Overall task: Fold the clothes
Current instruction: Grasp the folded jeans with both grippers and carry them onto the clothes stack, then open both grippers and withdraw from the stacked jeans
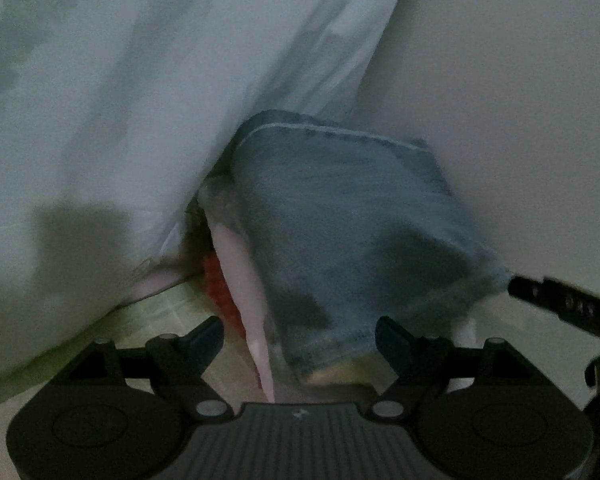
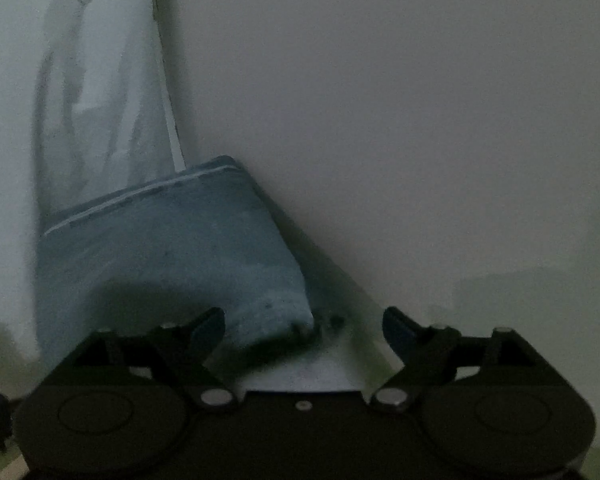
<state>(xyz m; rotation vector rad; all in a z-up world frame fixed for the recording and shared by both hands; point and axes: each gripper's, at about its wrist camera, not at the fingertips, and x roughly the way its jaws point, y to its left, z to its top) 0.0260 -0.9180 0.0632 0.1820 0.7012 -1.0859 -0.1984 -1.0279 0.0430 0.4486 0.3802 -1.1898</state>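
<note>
**Both grippers spread wide at a folded denim piece**

In the left wrist view, the left gripper stands released, its two dark fingers splayed wide at the bottom of the frame with nothing pinched between them. The near edge of the folded jeans sits in the gap between the fingertips, but the pads do not press on it. The denim fills the middle of the frame, its stitched hem running across the top edge. Under its left side a pale pink cloth pokes out in a narrow strip, and beside that a patch of something red shows, too blurred and too covered to identify. A large pale grey-white fabric takes up the whole left half of the frame, cut off by the lens edge. At the right edge a dark bar, the right gripper, enters the frame, only partly seen. A greenish checked surface shows at lower left.

In the right wrist view, the right gripper is likewise released, fingers wide apart. The jeans lie at centre left, one corner reaching in between the fingertips without being clamped. The pale fabric rises behind it at upper left. The right half of the frame is a dim, featureless wall. Both pictures are dark and smeared.
</note>
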